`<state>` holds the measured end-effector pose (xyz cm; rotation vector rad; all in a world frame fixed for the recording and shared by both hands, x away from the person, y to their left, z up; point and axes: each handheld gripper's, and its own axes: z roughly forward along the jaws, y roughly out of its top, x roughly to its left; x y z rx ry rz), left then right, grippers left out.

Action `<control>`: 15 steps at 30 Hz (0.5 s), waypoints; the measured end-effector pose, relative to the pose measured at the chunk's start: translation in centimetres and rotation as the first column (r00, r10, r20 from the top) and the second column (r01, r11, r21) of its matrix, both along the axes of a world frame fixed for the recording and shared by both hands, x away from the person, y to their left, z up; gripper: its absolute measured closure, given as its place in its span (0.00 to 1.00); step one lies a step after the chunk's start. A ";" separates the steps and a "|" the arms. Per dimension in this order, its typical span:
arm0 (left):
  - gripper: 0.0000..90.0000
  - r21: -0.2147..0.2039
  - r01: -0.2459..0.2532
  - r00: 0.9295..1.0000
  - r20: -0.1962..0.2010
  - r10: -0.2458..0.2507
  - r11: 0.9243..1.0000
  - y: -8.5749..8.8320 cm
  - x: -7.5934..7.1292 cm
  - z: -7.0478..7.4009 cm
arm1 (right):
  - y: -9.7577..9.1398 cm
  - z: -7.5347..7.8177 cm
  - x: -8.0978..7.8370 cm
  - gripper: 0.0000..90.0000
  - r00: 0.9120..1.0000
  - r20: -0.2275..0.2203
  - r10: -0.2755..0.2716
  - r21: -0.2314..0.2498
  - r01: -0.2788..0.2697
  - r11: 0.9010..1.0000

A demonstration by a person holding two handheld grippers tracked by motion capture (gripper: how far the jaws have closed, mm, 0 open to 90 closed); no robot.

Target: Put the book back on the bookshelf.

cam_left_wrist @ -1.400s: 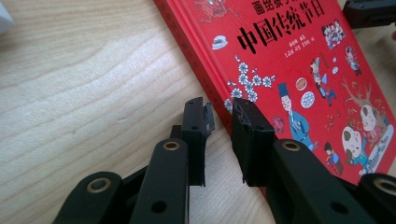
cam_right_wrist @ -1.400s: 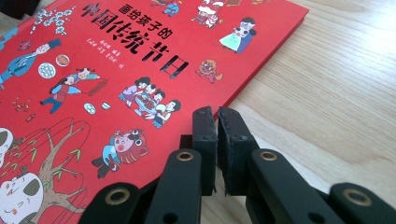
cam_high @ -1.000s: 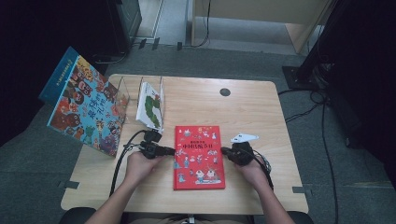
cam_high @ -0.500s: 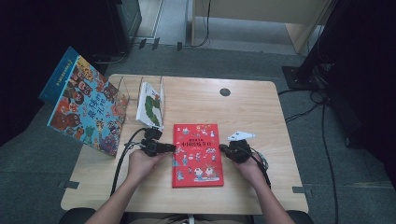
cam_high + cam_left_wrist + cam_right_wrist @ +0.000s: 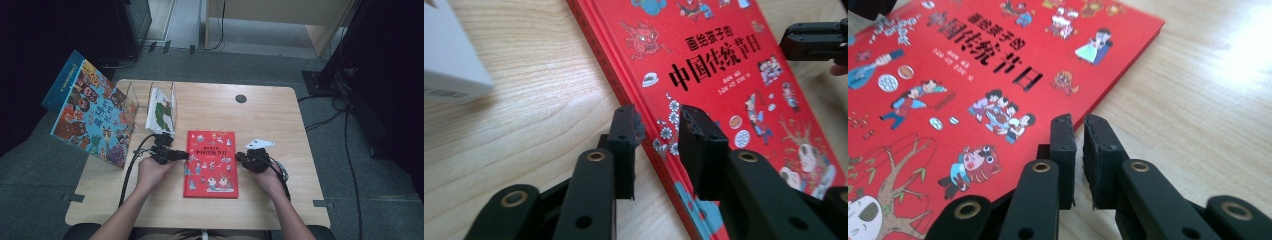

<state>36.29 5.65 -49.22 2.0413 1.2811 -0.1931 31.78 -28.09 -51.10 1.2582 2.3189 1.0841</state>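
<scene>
From above, a wooden worktop [image 5: 280, 120] is seen with a red book [image 5: 211, 164] laid flat between the left gripper [image 5: 181, 156] and right gripper [image 5: 242, 158]. In the left gripper view, the fingers [image 5: 626, 145] are parted a little over the book's edge, just opened. In the right gripper view, a narrow gap, just opened, is kept between the fingers [image 5: 1064, 150] beside the book's edge, with nothing held.

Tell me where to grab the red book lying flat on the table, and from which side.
Grip the red book by its long side edges, coming in level from left and right. It lies flat and closed, so only its thin edges offer purchase. The left gripper straddles the spine edge, jaws just opening; the right gripper sits at the opposite edge.
</scene>
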 end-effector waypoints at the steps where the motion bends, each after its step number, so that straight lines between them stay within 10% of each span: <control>1: 0.73 0.008 0.000 1.000 0.005 0.000 1.000 0.2 -0.1 0.1 | 0.0 0.1 0.0 0.90 1.000 0.004 0.000 0.006 0.000 1.000; 11: 0.68 0.102 -0.005 1.000 0.021 0.003 0.995 1.0 -1.1 -0.2 | 0.6 0.5 -0.2 0.77 0.999 -0.035 0.015 0.044 -0.014 0.999; 15: 0.67 0.078 -0.002 1.000 0.025 0.000 0.997 1.2 -1.3 -0.4 | 0.9 0.5 -0.3 0.74 0.998 -0.060 0.015 0.049 -0.012 0.999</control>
